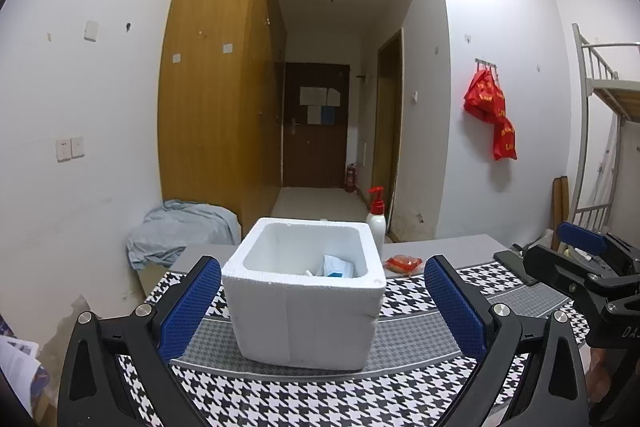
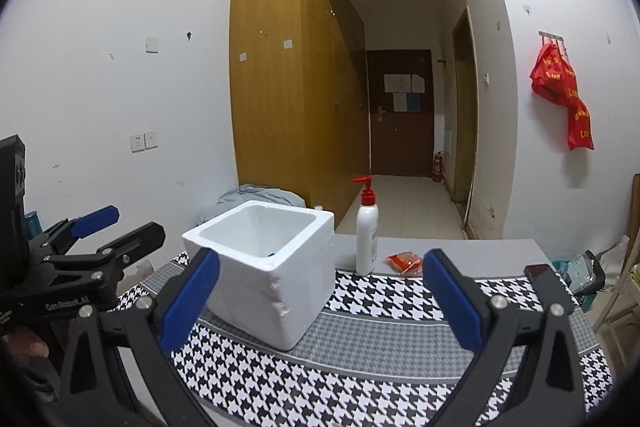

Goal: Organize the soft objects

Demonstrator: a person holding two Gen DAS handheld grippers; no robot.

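Note:
A white foam box stands on the houndstooth cloth, directly ahead of my left gripper, which is open and holds nothing. A white and blue packet lies inside the box. A small red packet rests on the grey table behind the box, to its right. My right gripper is open and empty too, with the box ahead on its left and the red packet straight ahead. Each gripper shows in the other's view: left gripper, right gripper.
A white pump bottle with a red top stands by the box's back right corner. A dark phone lies near the table's right edge. A blue-grey cloth heap sits beyond the table's left end. A bunk bed ladder rises at the right.

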